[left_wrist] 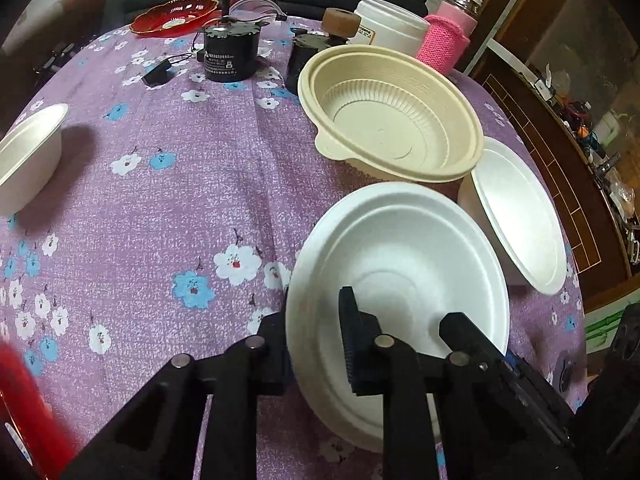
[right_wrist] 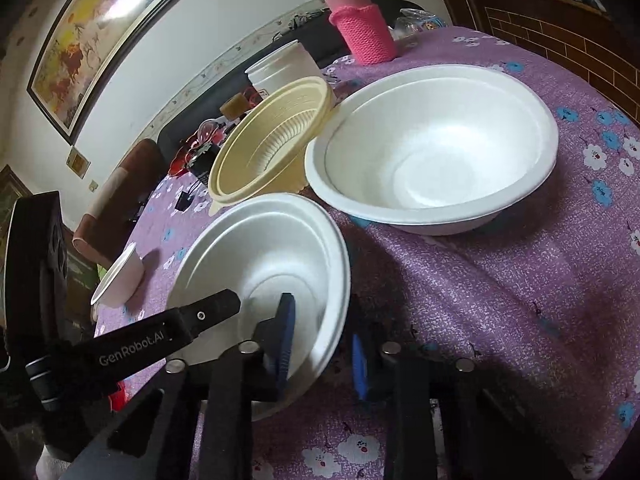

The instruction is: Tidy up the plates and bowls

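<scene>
Nearest the lens, at the left gripper (left_wrist: 316,320): clamped together on the near rim of the white foam bowl (left_wrist: 400,248), one finger outside the wall, the ribbed pad inside. Straddles the same bowl from the opposite rim with the right gripper (right_wrist: 322,320), blue pad inside and the other finger outside; cannot tell whether those pads actually press, since a dark sliver shows beside the outer one. Judging by the task, looks like the start of lifting this bowl to nest it with another. To do it well: keep the squeeze light, as thin foam probably dents or cracks at the lip; raise both sides evenly so nothing tilts; clear the beige ribbed bowl (left_wrist: 392,120) just behind before swinging toward the larger white bowl (right_wrist: 432,152) to the right. Rests on the purple floral tablecloth (left_wrist: 180,200), close to the table's near edge, upright and empty. Looks matte and plain white, round, with a broad flat lip, a stepped ring partway down the wall and a shallow circular floor; appears clean and very light, so likely to slide or flip if nudged from one side only.
</scene>
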A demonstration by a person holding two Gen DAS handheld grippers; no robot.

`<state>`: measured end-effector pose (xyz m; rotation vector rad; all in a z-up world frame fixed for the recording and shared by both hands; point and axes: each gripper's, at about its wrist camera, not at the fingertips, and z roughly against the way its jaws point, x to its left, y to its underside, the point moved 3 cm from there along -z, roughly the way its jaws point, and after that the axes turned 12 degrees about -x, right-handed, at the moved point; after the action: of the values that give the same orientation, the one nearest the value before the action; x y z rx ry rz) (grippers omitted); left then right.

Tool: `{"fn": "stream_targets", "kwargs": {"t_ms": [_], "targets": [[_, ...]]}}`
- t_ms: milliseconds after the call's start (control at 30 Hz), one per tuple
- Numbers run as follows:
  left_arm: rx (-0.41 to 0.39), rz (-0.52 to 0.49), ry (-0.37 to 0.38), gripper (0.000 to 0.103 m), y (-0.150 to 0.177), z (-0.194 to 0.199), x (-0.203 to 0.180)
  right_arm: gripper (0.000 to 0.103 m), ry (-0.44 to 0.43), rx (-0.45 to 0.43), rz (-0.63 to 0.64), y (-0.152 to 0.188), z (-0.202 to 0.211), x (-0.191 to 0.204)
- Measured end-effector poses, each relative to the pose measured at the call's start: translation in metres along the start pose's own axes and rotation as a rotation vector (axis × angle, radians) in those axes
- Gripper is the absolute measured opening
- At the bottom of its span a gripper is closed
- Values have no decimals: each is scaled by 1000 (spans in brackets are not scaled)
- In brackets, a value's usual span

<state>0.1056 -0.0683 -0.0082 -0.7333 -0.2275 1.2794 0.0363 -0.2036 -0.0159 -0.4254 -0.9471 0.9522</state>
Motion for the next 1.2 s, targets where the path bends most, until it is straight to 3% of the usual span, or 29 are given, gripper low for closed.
{"fn": "stream_targets", "kwargs": {"t_ms": [200,500,900,1200], "targets": [[-33,-28,-23,17,4,18,2,19,-23,-3,26,2,3,7],[-80,-29,-60,17,13,63,23,20,-143,-16,84,10,17,34],[-164,63,-76,17,41,151,80,20,-268,-33,252,43,58,115],[-263,120,-106,18,54,218,133,21,-344,16,313,69,79,184]]}}
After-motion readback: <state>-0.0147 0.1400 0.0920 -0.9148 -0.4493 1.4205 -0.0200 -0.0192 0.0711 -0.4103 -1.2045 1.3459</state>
